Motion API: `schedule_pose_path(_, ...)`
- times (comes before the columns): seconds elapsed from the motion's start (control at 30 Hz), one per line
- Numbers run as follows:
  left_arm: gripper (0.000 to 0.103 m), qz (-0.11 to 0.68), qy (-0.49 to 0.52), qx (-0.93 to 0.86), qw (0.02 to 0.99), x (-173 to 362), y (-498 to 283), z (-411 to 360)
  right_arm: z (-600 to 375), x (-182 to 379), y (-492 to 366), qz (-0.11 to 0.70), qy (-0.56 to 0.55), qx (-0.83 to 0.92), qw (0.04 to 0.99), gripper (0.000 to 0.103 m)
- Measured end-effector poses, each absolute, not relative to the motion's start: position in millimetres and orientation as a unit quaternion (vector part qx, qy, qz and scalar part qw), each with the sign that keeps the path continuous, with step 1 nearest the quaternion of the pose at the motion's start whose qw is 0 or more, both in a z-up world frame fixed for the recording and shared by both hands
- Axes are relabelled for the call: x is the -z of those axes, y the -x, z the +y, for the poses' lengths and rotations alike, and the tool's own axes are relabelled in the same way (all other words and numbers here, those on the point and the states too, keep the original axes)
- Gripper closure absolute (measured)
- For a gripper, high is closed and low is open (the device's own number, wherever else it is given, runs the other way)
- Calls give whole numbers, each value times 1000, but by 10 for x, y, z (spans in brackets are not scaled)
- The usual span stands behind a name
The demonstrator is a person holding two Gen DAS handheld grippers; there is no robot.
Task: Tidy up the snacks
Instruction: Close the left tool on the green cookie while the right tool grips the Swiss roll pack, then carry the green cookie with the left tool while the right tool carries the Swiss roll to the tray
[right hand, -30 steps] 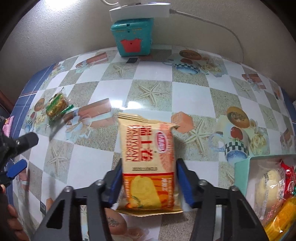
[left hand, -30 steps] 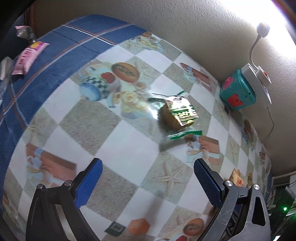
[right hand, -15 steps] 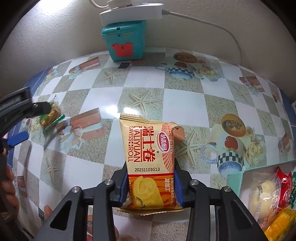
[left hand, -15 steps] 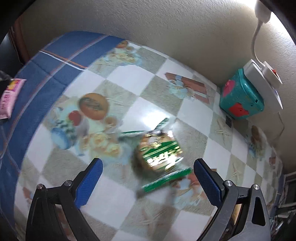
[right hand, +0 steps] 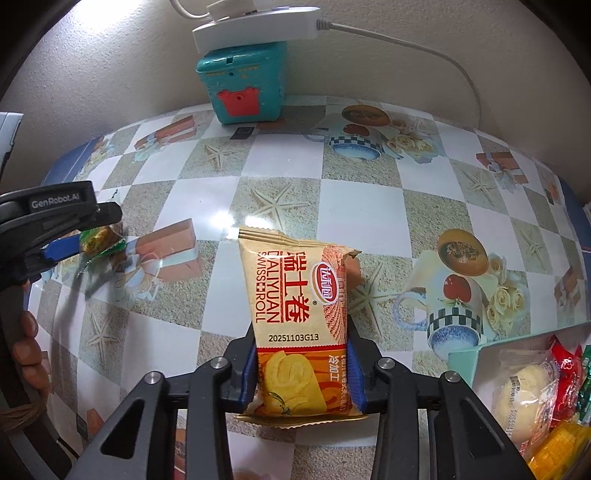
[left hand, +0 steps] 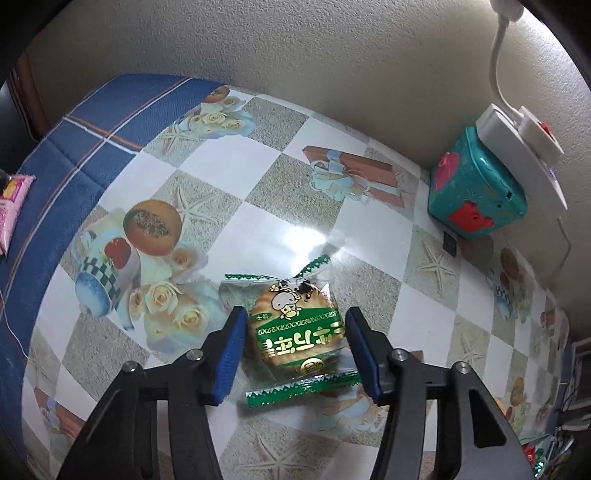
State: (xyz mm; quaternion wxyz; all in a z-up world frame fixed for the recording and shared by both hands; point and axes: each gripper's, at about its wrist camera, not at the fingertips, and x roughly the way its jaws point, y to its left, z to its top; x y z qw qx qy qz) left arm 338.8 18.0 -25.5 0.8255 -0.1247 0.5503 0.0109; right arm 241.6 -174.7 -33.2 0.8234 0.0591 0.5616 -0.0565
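A green cookie packet [left hand: 295,332] lies on the patterned tablecloth. My left gripper [left hand: 293,321] points down over it, its jaws closing, and the blue pads [left hand: 231,354] meet the wrapper's two sides. The right wrist view shows the same packet [right hand: 96,239] between those fingers at the far left. My right gripper [right hand: 301,343] is shut on the lower half of an orange and yellow Swiss roll packet [right hand: 295,295]. Its top end sticks out ahead of the pads above the table.
A teal toy box [right hand: 247,88] with a white power strip [right hand: 255,31] on top stands by the back wall. A pale green tray [right hand: 465,360] holding several wrapped snacks sits at the lower right. A pink packet [left hand: 13,218] lies on the cloth's blue border. A hand [right hand: 29,347] shows at the left.
My left gripper has moved over the cookie packet, and its wide-open jaws have closed in on the wrapper. The right jaws have narrowed on the Swiss roll packet.
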Motion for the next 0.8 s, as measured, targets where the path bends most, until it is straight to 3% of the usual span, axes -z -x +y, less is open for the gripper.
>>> schedule_pose_path(0.8,51,544,228,-43,807,-387,-1878,381,-1746,-259,-1328,559,-97,45,822,64)
